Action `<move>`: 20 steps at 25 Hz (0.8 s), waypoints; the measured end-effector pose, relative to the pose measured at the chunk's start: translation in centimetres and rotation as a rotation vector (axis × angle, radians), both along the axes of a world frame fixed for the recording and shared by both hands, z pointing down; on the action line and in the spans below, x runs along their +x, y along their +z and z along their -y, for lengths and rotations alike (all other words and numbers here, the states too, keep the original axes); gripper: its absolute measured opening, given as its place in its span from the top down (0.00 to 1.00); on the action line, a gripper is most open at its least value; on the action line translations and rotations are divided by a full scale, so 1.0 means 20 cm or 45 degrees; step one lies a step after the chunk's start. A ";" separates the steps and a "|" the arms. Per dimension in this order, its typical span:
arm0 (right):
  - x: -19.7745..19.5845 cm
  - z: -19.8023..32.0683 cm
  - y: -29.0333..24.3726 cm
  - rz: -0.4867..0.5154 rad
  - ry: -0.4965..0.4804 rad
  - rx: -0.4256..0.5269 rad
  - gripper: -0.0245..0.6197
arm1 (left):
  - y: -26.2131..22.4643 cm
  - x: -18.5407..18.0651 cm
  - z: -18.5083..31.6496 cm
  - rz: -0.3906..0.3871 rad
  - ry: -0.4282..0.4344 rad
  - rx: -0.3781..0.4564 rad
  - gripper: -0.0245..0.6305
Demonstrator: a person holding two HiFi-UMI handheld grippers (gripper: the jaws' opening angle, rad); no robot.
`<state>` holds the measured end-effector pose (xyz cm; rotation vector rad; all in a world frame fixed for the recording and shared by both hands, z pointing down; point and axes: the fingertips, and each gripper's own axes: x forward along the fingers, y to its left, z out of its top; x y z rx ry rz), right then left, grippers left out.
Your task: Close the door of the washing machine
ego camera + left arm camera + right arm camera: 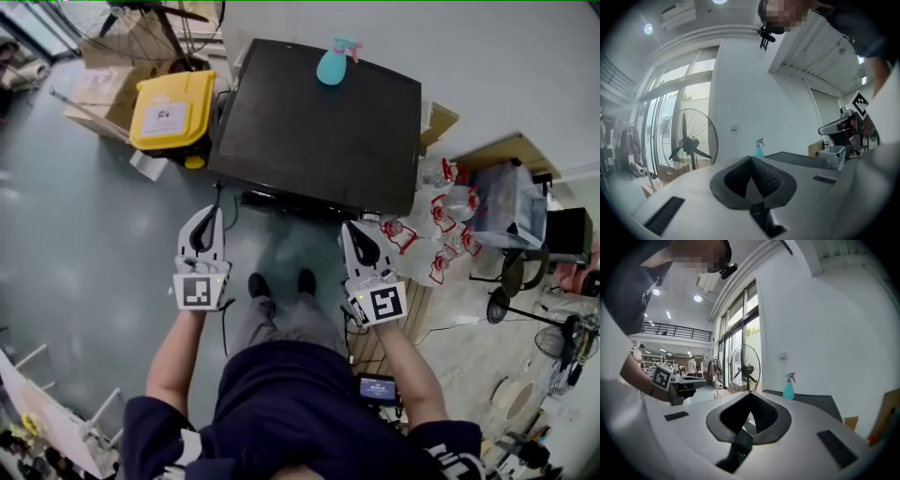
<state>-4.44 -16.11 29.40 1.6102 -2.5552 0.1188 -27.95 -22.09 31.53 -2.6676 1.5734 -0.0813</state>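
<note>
Washing machine (pixel 319 122) front seems hidden; left claw (pixel 208 217) and right claw (pixel 354 230) pressed together.

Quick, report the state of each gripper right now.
Left gripper: closed, holding nothing.
Right gripper: closed, holding nothing.

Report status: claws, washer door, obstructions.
Left claw shut, empty. Right claw shut, empty. Washing machine in front, door hidden from above. Spray bottle on its top; no obstruction seen.
</note>
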 end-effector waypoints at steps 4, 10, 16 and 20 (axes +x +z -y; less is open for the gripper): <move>0.07 -0.02 -0.10 0.011 0.029 0.036 0.93 | -0.12 -0.02 -0.03 0.003 -0.010 0.025 0.93; 0.14 0.00 -0.25 0.027 0.058 0.082 0.93 | -0.28 -0.05 -0.06 -0.009 -0.021 0.064 0.93; 0.22 -0.02 -0.40 0.052 0.081 0.124 0.93 | -0.44 -0.10 -0.10 -0.013 -0.041 0.097 0.93; 0.27 -0.02 -0.46 0.058 0.087 0.142 0.93 | -0.54 -0.12 -0.12 -0.014 -0.054 0.128 0.93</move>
